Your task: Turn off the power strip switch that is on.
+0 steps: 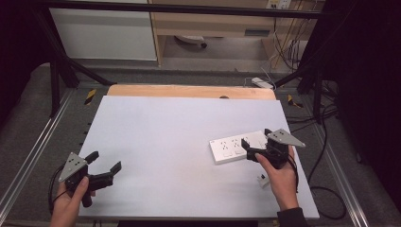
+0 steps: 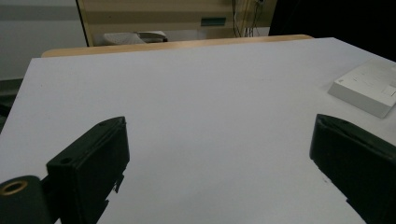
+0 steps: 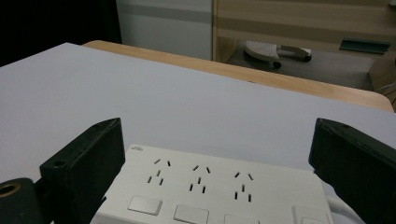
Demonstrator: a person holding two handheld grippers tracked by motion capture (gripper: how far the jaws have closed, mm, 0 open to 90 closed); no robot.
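Near me: my left hand-held gripper [image 1: 103,167], jaws wide apart, holding nothing, over bare bench [image 1: 165,137]. My right hand-held gripper [image 1: 256,140], jaws spread, straddling the white power strip [image 1: 234,146] at the bench's right side.

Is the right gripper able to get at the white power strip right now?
Probably yes: the right gripper is open, its jaws straddling the white power strip, with nothing between them on the table.

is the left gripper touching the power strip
No, the left gripper is open over bare table at the near left, well apart from the power strip on the right.
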